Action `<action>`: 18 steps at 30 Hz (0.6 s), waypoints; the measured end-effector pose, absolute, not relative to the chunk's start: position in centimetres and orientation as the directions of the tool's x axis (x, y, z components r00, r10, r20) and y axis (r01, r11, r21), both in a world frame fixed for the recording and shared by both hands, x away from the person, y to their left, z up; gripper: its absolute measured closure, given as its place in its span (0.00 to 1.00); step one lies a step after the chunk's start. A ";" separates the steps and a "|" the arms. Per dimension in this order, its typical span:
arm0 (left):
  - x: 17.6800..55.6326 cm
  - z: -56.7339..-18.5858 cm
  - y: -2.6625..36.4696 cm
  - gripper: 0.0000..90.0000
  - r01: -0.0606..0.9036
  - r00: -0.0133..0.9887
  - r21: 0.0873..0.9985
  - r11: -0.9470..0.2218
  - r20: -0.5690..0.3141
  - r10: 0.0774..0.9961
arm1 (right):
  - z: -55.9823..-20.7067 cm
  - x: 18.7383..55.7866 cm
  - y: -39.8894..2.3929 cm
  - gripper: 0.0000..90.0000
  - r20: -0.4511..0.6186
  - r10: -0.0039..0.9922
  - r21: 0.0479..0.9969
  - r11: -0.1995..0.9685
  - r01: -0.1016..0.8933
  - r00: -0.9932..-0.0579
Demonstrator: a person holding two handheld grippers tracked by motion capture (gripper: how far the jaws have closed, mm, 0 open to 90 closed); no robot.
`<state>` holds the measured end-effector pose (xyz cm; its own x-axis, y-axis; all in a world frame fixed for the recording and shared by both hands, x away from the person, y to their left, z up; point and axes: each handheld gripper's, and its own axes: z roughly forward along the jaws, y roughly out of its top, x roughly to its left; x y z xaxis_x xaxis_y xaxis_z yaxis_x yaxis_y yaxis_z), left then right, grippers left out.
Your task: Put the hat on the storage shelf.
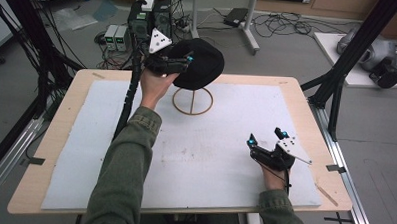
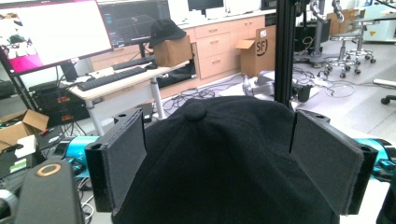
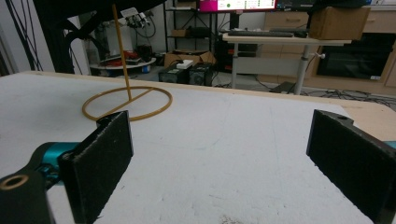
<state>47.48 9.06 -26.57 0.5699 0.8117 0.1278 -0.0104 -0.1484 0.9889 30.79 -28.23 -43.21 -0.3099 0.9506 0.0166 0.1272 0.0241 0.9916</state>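
Table [image 1: 307, 103]: light wood top, most of it under a pale mat [image 1: 210, 152] with faint smudges; both tongs work over it.
Cap [image 1: 200, 62]: black, button on the crown; it sits up high over the far middle of the table, over the stand, well off from the right tongs. In the left gripper view the crown [image 2: 224, 154] bulges between the two pads.
Stand [image 1: 192, 100]: thin wooden ring lying flat on the mat with an upright rod rising from it toward the cap. Just below and beside the left tongs; in the right gripper view the ring [image 3: 127, 103] lies ahead and to the left of the jaws, well apart.
Left tongs [image 1: 180, 63]: raised above the far side of the table, hand [image 1: 155, 85] under them; jaws set wide on either side of the cap, the pads against its sides or just beside them. Cannot tell whether they actually grip it.
Right tongs [image 1: 266, 137]: low over the near right part of the mat, jaws spread wide, nothing between the pads but bare mat [image 3: 224, 154].
Sleeves: olive green on both forearms.
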 end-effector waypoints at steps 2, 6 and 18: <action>47.2 -26.6 9.3 0.20 -0.014 0.566 0.989 -0.144 0.127 0.815 | -43.2 30.8 -28.2 0.07 0.020 0.950 0.992 0.021 0.128 -0.311; 46.6 -26.6 9.8 0.20 -0.007 0.567 0.993 -0.120 0.103 0.818 | -43.2 30.8 -28.2 0.07 0.021 0.951 0.992 0.019 0.127 -0.310; 43.1 -27.3 11.0 0.20 -0.013 0.573 0.993 -0.117 0.103 0.813 | -43.2 30.9 -28.1 0.07 0.019 0.949 0.992 0.020 0.121 -0.313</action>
<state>43.14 11.05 -27.29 0.5729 0.8131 0.1030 -0.0131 -0.1166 0.9931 30.89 -28.10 -43.20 -0.3133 0.9495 0.0195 0.1213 0.0197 0.9924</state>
